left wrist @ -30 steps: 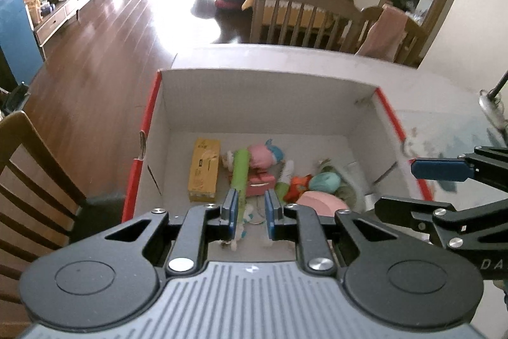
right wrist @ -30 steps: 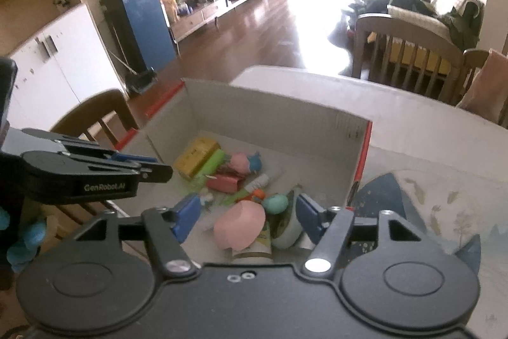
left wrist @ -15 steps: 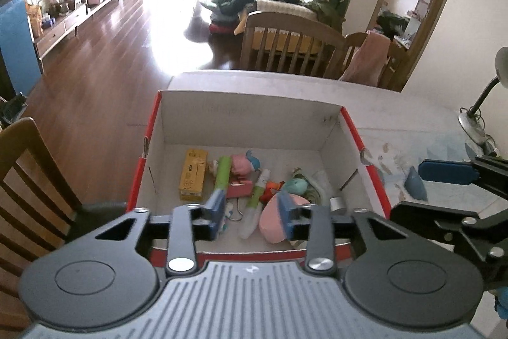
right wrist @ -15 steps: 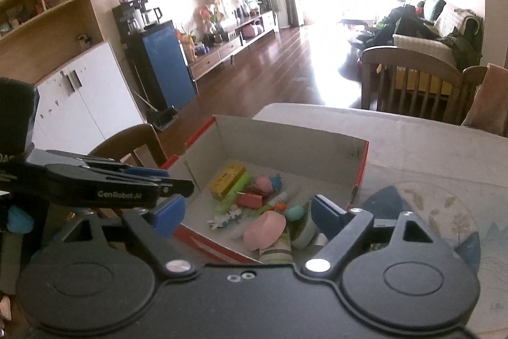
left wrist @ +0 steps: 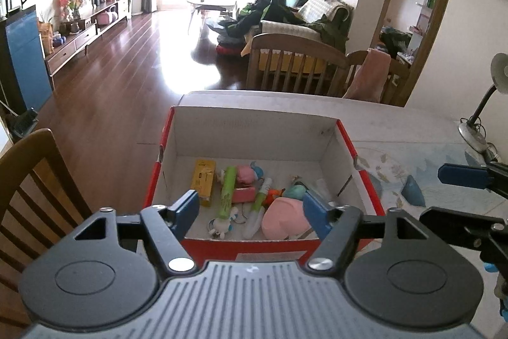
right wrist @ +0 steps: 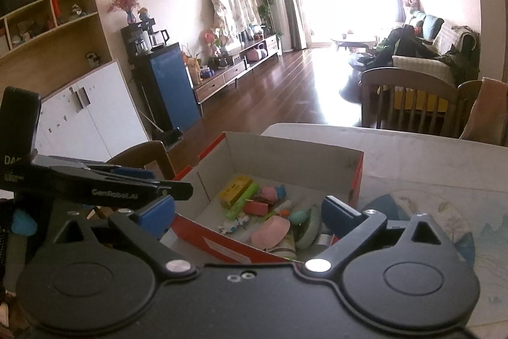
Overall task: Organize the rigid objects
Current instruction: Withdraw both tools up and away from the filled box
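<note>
While both grippers hang above the near edge of the red cardboard box (left wrist: 346,148), nothing sits between either pair of jaws. Left gripper (left wrist: 250,212): jaws opening, blue pads apart, empty, box contents visible through the gap. Right gripper (right wrist: 247,216): jaws opening, spread wide, empty too. Box stands on the pale table (left wrist: 412,123), open top, white inside walls. Inside the box, all loose on the floor: yellow carton (left wrist: 203,181) at the left, green tube (left wrist: 228,191) just beside it, a pink block (left wrist: 243,195) touching the tube, a pink rounded lid-like piece (left wrist: 285,218) near the front wall, a teal egg-shaped item (left wrist: 296,190) behind it, a small white figure keychain (left wrist: 222,223) at the front. Other small bits in the pile are too cluttered to tell. Wooden chair (left wrist: 35,180) stands left of the table; a desk lamp (left wrist: 485,104) on the table's right side. From the left wrist view the right gripper shows at the right edge, apart from the box.
</note>
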Available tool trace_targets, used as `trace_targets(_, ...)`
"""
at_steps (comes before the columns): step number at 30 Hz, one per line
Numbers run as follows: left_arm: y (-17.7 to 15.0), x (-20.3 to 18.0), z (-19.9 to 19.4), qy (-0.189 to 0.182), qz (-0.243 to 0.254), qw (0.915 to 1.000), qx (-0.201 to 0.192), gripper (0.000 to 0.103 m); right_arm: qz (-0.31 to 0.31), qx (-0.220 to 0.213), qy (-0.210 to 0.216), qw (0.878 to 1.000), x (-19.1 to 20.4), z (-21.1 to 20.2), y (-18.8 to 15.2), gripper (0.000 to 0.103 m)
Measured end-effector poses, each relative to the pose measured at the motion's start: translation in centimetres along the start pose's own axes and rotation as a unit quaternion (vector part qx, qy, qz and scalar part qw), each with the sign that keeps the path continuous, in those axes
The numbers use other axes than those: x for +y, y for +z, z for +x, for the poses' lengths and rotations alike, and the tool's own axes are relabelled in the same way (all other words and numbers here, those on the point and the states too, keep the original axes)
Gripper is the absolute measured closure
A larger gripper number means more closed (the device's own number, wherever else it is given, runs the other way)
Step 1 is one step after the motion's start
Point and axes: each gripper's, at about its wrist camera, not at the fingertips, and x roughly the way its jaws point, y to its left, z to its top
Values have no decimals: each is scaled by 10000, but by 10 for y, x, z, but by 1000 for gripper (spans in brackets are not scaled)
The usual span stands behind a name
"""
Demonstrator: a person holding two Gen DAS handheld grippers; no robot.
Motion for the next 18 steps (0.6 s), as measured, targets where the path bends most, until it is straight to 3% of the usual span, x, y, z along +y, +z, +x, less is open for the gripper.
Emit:
trace_targets(4, -5, -5, -6, -38, 71, 10000, -29, 26, 43, -105, -7, 9999, -2, -6, -3, 3)
trace_targets(7, -9, -8, -11, -79, 64, 9999, -40, 18, 94, -208, -26, 9997, -4, -11, -5, 1)
trace_targets(12, -12, -11, -14, -131, -49, 9999, -34, 17, 125, -331, -45, 9994, -8, -17, -9, 1)
trace_targets(16, -15, -12, -16, -153, -110, 9998, -79, 0, 144, -364, -60, 9992, -11, -21, -12, 1)
trace_targets(18, -17, -15, -17, -117, -75, 9999, -93, 0, 156, -358, -70, 9992, -12, -22, -15, 1)
